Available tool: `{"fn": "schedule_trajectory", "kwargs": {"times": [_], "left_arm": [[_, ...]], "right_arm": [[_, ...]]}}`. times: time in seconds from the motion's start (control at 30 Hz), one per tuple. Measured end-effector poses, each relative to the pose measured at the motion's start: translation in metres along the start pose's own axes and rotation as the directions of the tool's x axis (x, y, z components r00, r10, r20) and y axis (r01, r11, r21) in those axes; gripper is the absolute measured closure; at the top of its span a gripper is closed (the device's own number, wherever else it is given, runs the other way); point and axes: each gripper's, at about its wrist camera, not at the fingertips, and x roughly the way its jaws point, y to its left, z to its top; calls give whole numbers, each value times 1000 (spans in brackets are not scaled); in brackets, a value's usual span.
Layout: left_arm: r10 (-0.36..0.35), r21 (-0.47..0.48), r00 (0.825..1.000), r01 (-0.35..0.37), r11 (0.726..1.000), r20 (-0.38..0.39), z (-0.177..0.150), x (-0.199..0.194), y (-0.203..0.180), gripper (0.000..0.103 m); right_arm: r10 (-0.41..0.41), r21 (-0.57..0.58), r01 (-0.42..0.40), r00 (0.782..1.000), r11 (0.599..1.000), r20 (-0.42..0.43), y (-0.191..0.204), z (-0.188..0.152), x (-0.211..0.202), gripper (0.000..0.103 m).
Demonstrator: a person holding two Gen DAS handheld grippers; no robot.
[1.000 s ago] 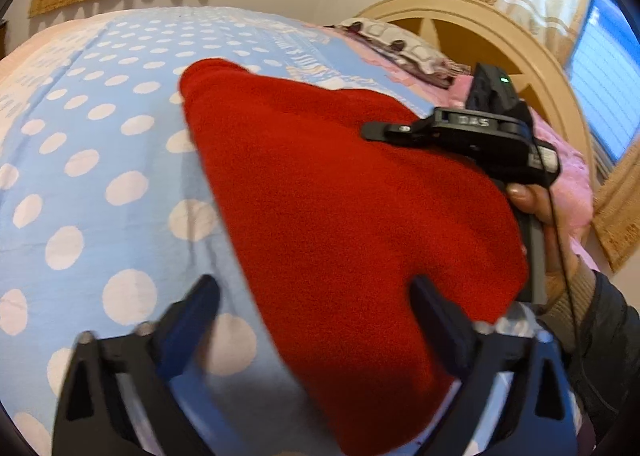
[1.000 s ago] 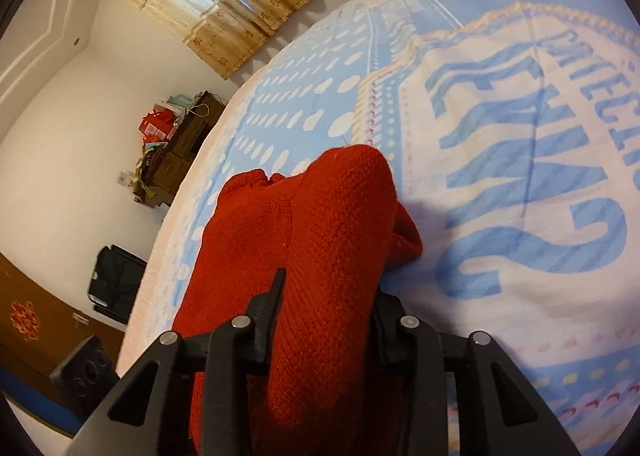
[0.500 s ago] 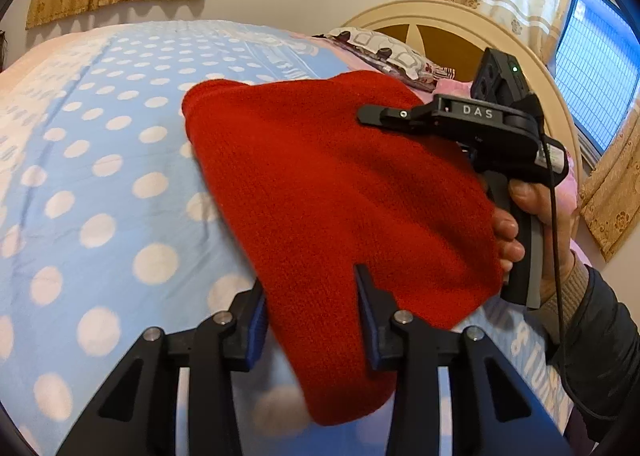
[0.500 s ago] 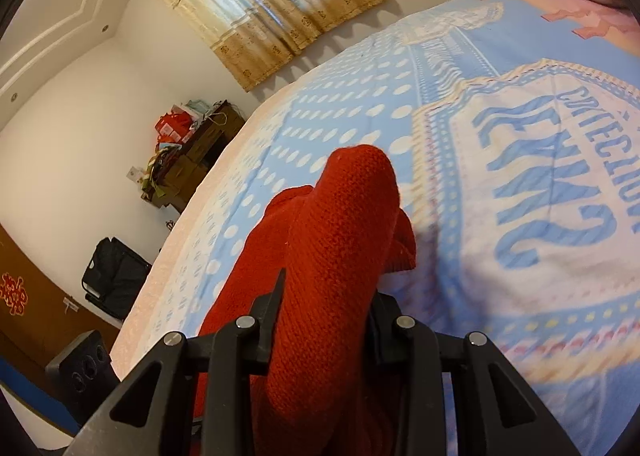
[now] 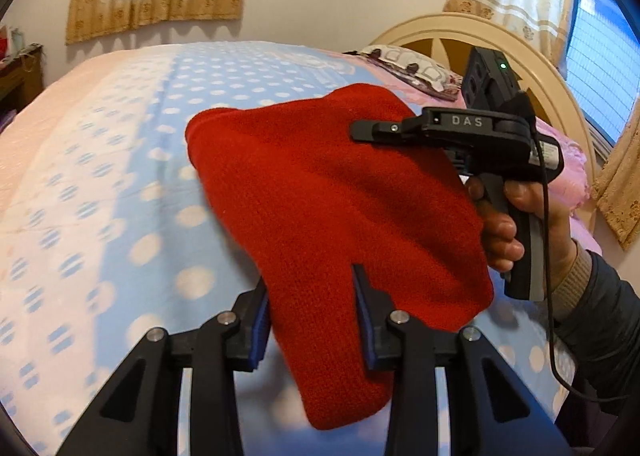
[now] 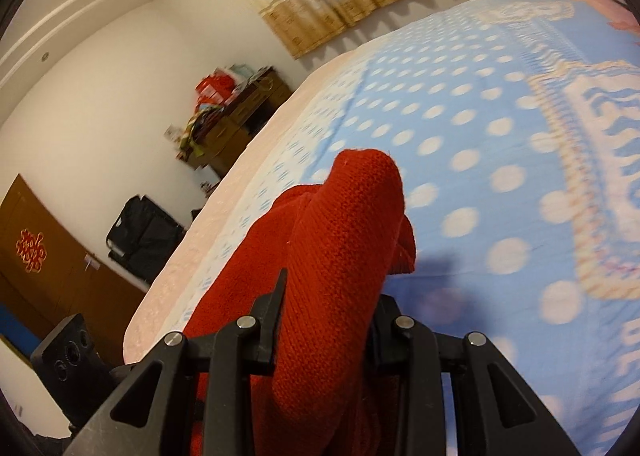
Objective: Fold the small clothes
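A red knitted garment (image 5: 332,200) hangs stretched between both grippers above the bed. My left gripper (image 5: 312,296) is shut on its near edge, and a flap droops below the jaws. My right gripper (image 6: 328,304) is shut on a thick fold of the same red knit (image 6: 344,224). In the left wrist view the right gripper (image 5: 360,130) shows at the right, held by a hand, its tip on the garment's far edge.
The bed has a blue cover with white dots (image 5: 132,192) and a pink edge. A cream headboard (image 5: 532,68) and a patterned pillow (image 5: 408,64) are at the far right. A dark cabinet with clutter (image 6: 236,112) and a black bag (image 6: 144,232) stand by the wall.
My left gripper closed on the garment's near edge. Both grippers have lifted the red knit up off the bed cover.
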Motion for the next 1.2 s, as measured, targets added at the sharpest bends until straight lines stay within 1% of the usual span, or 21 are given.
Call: {"fn": "schedule_trajectory", "kwargs": {"times": [0.3, 0.57, 0.7, 0.97, 1.2], "left_arm": [[89, -66, 995, -85, 994, 49, -22, -45, 37, 66], [176, -144, 982, -165, 976, 70, -39, -70, 68, 66], [201, -176, 977, -186, 967, 70, -49, -77, 73, 66], [232, -214, 969, -210, 954, 87, -63, -91, 83, 66], [236, -245, 969, -213, 946, 70, -75, -91, 90, 66]], "right_arm": [[70, -54, -74, 995, 996, -67, 64, -7, 56, 71], [133, -100, -148, 981, 984, -143, 124, -19, 110, 71], [151, -112, -173, 972, 979, -181, 144, -26, 127, 71], [163, -129, -196, 958, 972, -235, 166, -35, 149, 71], [154, -120, -191, 951, 974, -270, 171, -43, 169, 71]]}}
